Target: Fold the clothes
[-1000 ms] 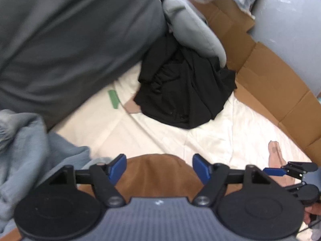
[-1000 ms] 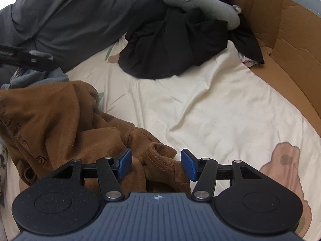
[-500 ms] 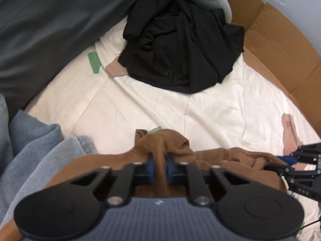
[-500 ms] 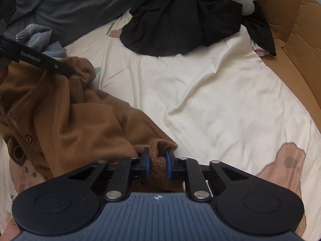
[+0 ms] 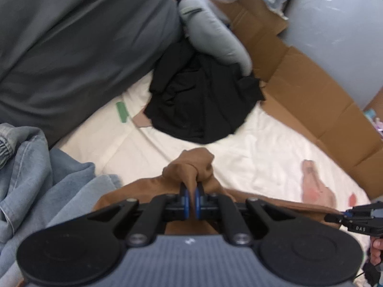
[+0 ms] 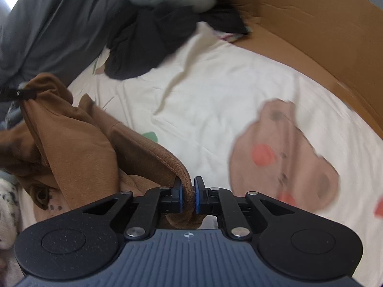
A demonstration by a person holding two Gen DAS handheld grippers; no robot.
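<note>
A brown sweatshirt lies bunched on the white printed bedsheet. My left gripper is shut on a raised fold of it, with the fabric pinched between the blue pads. In the right wrist view the sweatshirt stretches to the left, and its ribbed hem sits between the jaws of my right gripper, which are closing with the pads pressing on the hem. The left gripper's tip shows at that view's left edge, holding the far end. The right gripper appears at the left view's right edge.
A black garment lies heaped at the back of the bed below a grey bolster. A dark grey duvet fills the back left. Light blue denim clothes lie at the left. Flattened cardboard lines the right side.
Both grippers went from open to shut on the brown sweatshirt. They have since lifted it, and the right one has swung right, drawing the hem out.
</note>
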